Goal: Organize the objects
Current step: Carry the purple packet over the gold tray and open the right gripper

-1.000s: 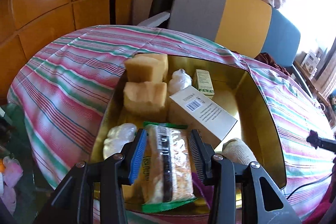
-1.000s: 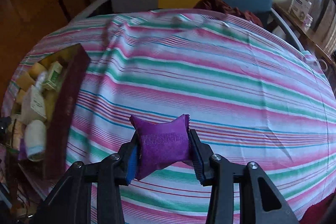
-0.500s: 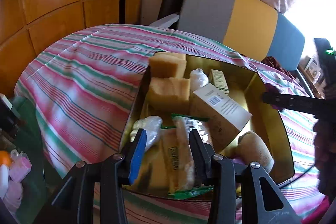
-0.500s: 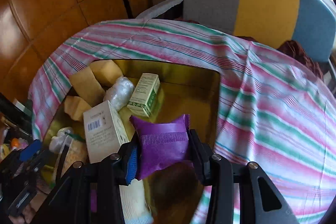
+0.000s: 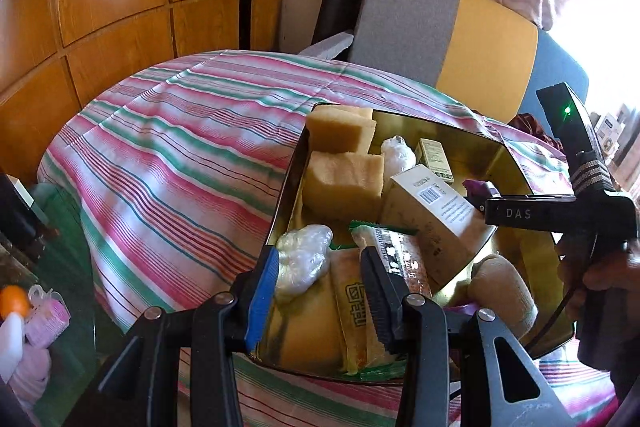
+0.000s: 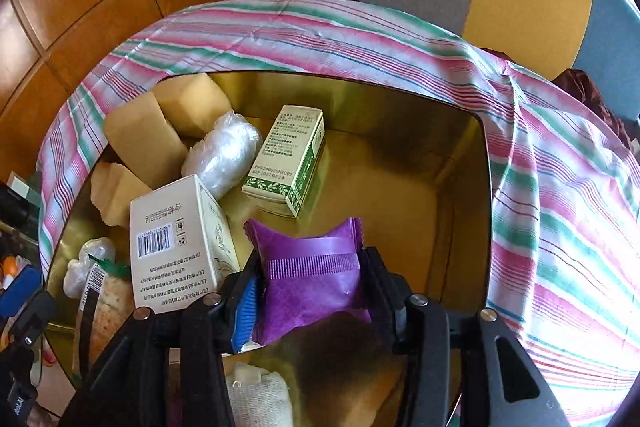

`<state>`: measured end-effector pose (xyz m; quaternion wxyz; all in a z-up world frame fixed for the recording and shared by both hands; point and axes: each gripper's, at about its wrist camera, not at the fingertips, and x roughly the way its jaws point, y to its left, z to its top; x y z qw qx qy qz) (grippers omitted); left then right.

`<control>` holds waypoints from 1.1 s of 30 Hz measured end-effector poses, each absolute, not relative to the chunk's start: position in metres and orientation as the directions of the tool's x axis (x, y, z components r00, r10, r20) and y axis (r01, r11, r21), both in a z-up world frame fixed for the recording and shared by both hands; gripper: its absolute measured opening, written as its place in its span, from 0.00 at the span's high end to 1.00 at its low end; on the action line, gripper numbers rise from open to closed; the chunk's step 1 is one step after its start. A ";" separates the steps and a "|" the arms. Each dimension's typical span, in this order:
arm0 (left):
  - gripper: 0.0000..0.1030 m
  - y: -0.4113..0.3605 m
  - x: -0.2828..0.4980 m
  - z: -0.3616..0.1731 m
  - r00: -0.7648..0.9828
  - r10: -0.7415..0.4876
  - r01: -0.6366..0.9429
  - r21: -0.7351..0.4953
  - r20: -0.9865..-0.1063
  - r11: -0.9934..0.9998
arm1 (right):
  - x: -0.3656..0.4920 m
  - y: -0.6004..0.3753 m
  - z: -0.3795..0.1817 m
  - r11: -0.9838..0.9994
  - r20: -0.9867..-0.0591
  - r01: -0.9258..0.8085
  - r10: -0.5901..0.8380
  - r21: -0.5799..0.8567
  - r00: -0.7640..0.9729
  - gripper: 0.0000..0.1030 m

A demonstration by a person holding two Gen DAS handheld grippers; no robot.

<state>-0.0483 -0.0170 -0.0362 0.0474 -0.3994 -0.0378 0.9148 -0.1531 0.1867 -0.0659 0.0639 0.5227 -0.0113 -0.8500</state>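
A gold tin [image 5: 288, 183] stands on the striped tablecloth. My right gripper [image 6: 311, 259] hangs over the tin's bare floor [image 6: 380, 187]. A purple packet [image 6: 308, 291] is between its pads, which still touch it as the jaws are opening. In the left wrist view that gripper [image 5: 478, 197] reaches in from the right. My left gripper [image 5: 319, 255] hovers at the tin's near corner, open, its pads touching nothing. Below it lie a white plastic bundle [image 5: 304, 259] and a green-edged snack packet [image 5: 396, 259] resting on its edge.
The tin also holds yellow sponge blocks [image 5: 344, 183], a barcoded white box [image 6: 172, 247], a small green-and-white box [image 6: 292, 155] and a beige cloth roll [image 5: 500, 291]. A chair [image 5: 408, 19] stands behind the table. A glass side table [image 5: 36, 307] is at lower left.
My right gripper carried the purple packet from above the tablecloth to over the tin. The snack packet that filled my left gripper's gap now lies on edge in the tin.
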 end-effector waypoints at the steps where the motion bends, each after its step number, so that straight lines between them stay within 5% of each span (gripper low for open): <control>1: 0.58 -0.016 -0.048 -0.036 -0.678 0.115 -0.058 -0.103 -0.726 -0.993 | -0.151 0.187 -0.066 -0.992 -0.887 0.096 -0.121 0.087 -0.446 0.52; 23: 0.55 0.006 -0.033 -0.031 -0.689 0.120 -0.102 -0.068 -0.715 -0.992 | -0.080 0.213 -0.039 -0.995 -0.827 0.018 -0.088 0.094 -0.556 0.45; 28: 0.47 0.014 -0.027 -0.028 -0.695 0.124 -0.114 -0.062 -0.708 -0.992 | -0.040 0.223 -0.020 -0.997 -0.802 -0.007 -0.056 0.074 -0.594 0.44; 33: 0.24 0.025 -0.020 -0.025 -0.712 0.118 -0.126 -0.040 -0.693 -0.991 | 0.007 0.246 -0.009 -0.993 -0.761 -0.120 0.069 0.012 -0.645 0.38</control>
